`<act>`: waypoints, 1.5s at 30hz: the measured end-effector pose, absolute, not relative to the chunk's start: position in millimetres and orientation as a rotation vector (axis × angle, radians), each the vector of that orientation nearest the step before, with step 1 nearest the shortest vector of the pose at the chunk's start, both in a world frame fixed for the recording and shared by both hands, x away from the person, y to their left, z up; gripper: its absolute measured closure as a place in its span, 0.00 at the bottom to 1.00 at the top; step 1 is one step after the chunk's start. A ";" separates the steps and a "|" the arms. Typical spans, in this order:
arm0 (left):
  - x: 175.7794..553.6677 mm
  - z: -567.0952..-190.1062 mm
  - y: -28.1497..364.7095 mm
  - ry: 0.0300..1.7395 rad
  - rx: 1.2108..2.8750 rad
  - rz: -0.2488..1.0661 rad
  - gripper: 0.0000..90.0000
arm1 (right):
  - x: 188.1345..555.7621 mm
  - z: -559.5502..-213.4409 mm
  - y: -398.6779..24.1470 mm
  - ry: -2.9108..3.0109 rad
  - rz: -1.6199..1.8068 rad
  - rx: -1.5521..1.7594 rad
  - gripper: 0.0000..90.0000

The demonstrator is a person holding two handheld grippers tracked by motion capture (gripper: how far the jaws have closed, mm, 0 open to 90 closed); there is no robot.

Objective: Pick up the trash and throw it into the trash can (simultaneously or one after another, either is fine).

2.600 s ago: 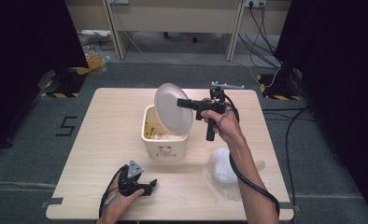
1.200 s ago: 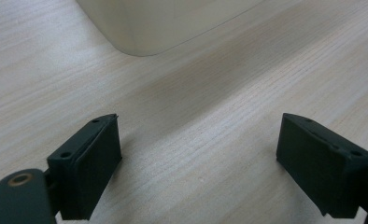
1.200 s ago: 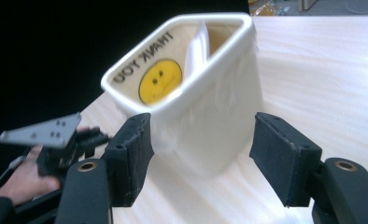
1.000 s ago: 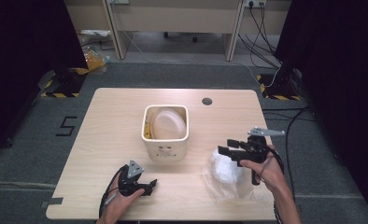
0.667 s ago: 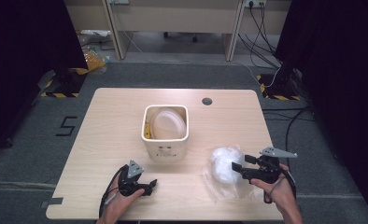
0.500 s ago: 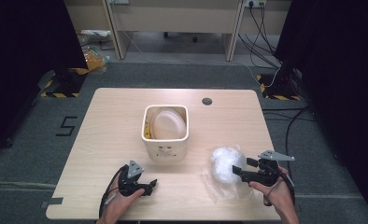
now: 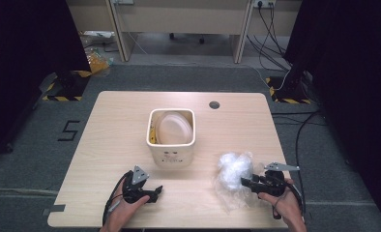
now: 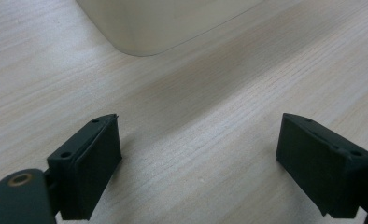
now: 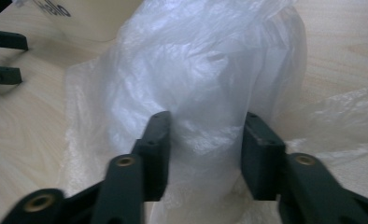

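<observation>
— The right gripper (image 7: 250,182), jaws just closing, clamps the crumpled plastic bag (image 7: 233,169) near the table's (image 7: 111,125) front right corner.

— Grasp step, then; next, probably a lift toward the bin (image 7: 171,133). The left gripper (image 7: 152,192) rests agape.

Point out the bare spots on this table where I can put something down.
Free: the table's whole left part beside the white bin, the strip behind the bin, and the far right corner past the round hole. Crowded: the near edge, with the left gripper and the right gripper at the plastic bag.
</observation>
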State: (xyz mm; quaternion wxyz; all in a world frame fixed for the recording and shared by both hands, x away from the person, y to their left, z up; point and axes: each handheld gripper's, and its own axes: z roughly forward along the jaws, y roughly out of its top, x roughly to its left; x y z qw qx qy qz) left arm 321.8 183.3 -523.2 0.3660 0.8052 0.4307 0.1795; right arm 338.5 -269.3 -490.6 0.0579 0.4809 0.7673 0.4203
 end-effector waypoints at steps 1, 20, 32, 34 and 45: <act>321.8 -523.3 183.2 1.107 2.068 0.462 0.14 | 337.8 -489.2 -271.1 2.326 1.281 1.438 0.74; 321.8 -523.2 183.3 1.106 2.069 0.462 0.14 | 328.2 -415.5 -290.9 2.152 1.467 1.261 0.98; 321.8 -523.3 183.3 1.107 2.069 0.462 0.14 | 364.3 -359.6 -250.4 2.197 1.540 1.089 0.98; 321.8 -523.3 183.3 1.107 2.069 0.462 0.14 | 370.3 -352.5 -242.6 2.205 1.545 1.070 0.98; 321.9 -523.6 183.1 1.106 2.065 0.466 0.14 | 400.7 -312.5 -197.9 2.239 1.577 0.962 0.98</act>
